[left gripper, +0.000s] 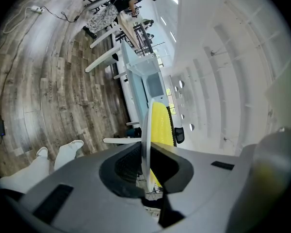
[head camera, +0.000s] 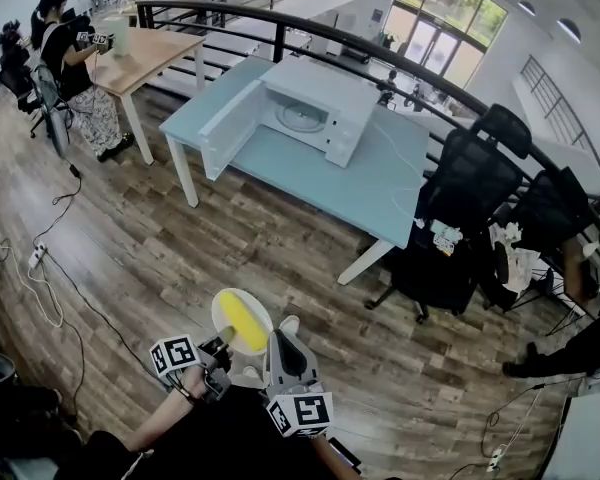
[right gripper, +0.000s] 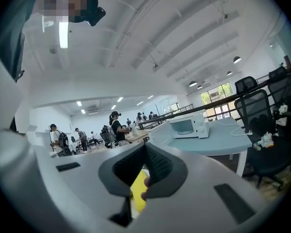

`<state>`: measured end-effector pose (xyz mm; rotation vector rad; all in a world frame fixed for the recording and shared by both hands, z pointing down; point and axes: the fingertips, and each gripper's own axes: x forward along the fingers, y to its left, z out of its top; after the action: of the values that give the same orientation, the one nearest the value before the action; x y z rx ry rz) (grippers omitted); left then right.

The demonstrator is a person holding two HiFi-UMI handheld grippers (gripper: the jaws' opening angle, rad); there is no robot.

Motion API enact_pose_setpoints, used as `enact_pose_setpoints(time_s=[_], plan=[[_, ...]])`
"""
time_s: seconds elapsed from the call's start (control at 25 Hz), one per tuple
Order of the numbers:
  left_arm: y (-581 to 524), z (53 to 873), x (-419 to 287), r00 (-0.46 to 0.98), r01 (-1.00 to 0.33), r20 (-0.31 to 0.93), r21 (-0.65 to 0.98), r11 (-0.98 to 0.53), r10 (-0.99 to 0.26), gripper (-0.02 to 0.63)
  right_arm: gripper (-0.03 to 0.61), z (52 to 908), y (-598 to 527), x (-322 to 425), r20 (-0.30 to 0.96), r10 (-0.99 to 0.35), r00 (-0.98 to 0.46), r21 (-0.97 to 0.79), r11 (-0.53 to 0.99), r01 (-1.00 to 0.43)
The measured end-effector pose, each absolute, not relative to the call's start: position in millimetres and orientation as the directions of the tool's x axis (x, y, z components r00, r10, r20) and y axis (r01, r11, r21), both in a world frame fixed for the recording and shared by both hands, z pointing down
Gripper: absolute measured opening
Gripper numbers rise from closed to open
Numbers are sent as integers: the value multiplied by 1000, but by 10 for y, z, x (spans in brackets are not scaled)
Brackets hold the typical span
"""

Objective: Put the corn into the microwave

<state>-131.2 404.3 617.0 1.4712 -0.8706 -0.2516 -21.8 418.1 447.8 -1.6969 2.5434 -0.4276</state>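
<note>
A yellow corn cob [head camera: 244, 326] lies on a small white plate [head camera: 227, 308] held over the wooden floor, close to my body. My left gripper [head camera: 223, 351] is shut on the plate's near rim. In the left gripper view the plate [left gripper: 146, 130] stands edge-on between the jaws, with the corn [left gripper: 161, 125] on its right face. My right gripper [head camera: 288, 328] sits just right of the plate, shut, with nothing in it. In the right gripper view the corn [right gripper: 138, 193] shows below the closed jaws [right gripper: 144, 149]. The white microwave [head camera: 315, 116] stands far ahead, door [head camera: 228, 128] swung open.
The microwave [right gripper: 186, 126] sits on a light blue table [head camera: 380, 183]. Black office chairs [head camera: 460, 228] stand at the table's right end. A person sits at a wooden desk [head camera: 145, 53] at the back left. Cables and a power strip [head camera: 37, 258] lie on the floor at left.
</note>
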Motion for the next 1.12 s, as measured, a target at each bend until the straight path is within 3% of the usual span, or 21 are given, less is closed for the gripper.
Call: enact_pose_setpoints(time_s=[1.12], plan=[[2861, 6280, -1027, 679, -320, 355, 931, 177, -643, 29, 9, 4684, 2811, 20, 174, -890, -422, -260, 371, -891]])
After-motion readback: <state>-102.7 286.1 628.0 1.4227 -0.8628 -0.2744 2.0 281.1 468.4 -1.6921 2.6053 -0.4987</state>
